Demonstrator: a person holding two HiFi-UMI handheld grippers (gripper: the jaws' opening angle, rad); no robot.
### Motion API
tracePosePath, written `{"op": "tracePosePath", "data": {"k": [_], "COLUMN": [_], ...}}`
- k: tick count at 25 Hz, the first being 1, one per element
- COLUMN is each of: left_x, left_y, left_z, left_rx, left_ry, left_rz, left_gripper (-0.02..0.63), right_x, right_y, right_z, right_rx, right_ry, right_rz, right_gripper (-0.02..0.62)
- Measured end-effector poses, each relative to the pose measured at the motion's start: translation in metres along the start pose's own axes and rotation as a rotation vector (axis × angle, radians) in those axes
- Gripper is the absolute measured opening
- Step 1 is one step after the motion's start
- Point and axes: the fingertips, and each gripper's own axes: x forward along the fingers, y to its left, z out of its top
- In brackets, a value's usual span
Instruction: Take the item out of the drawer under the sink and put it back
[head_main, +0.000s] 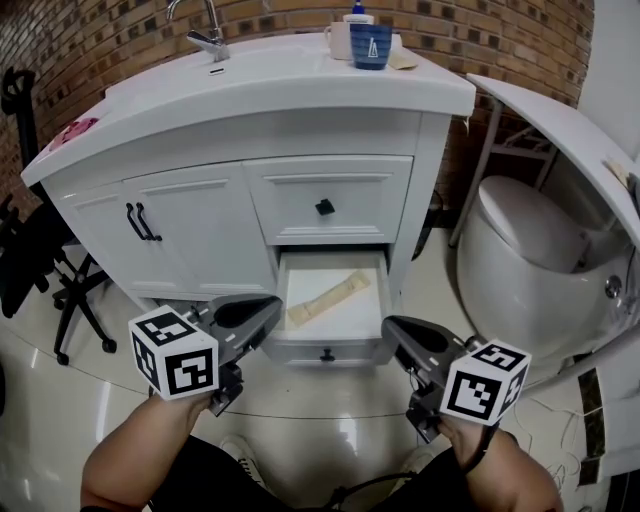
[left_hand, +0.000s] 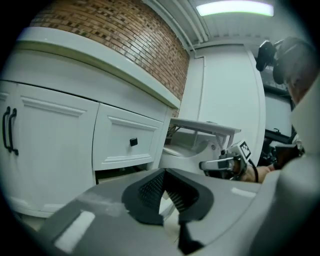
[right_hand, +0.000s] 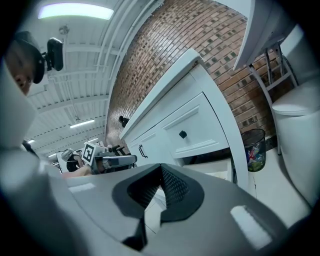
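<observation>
The beige item (head_main: 328, 298) lies diagonally in the open lower drawer (head_main: 330, 352) beneath the sink counter (head_main: 300, 100). The left gripper (head_main: 268, 312) is just beside the drawer's front left corner, and the right gripper (head_main: 392, 328) is near its front right. Both pairs of jaws are clenched together, empty, and the item lies apart from them, farther in.

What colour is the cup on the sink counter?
The cup is dark blue, seen best in the head view.

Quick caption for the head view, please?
Left gripper and right gripper, both shut and empty, poised before the open bottom drawer with a beige item inside.
</observation>
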Motion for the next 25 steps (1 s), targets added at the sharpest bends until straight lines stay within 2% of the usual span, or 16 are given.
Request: {"op": "tracePosePath", "data": {"k": [3,5,8,13,17,25], "left_x": [-0.018,-0.022,-0.019,-0.014,-0.016,-0.020], "left_y": [-0.025,-0.030,-0.021,-0.015,-0.013,-0.031], "left_z": [0.009,0.008,-0.011,-0.023,-0.017,-0.021], "left_rx": [-0.029,-0.027,-0.022,-0.086,-0.069,-0.038], "left_ry": [-0.060,-0.086,-0.063,-0.068,-0.099,-0.074], "left_rz": [-0.037,-0.034,0.005,-0.004,0.005,-0.031], "left_gripper": [0.006,0.006,0.006,0.006,0.006,0.006], "right_x": [-0.001,-0.001,-0.001,-0.002,-0.002,-0.009], "right_y": [0.002,0.004,0.006,0.005,0.004,0.013], "right_z": [0.002,0.001,-0.002,-0.004,-0.005,-0.008], "right_rx": [-0.007,-0.014,-0.024,-0.027,-0.026,-0.043], "right_ry": [-0.008,-0.006,0.004,0.015,0.012,0.031], "right_rz": [0.002,0.004,0.006,0.005,0.004,0.001], "right_gripper": [0.005,0.005,0.005,0.005,0.005,0.005]}}
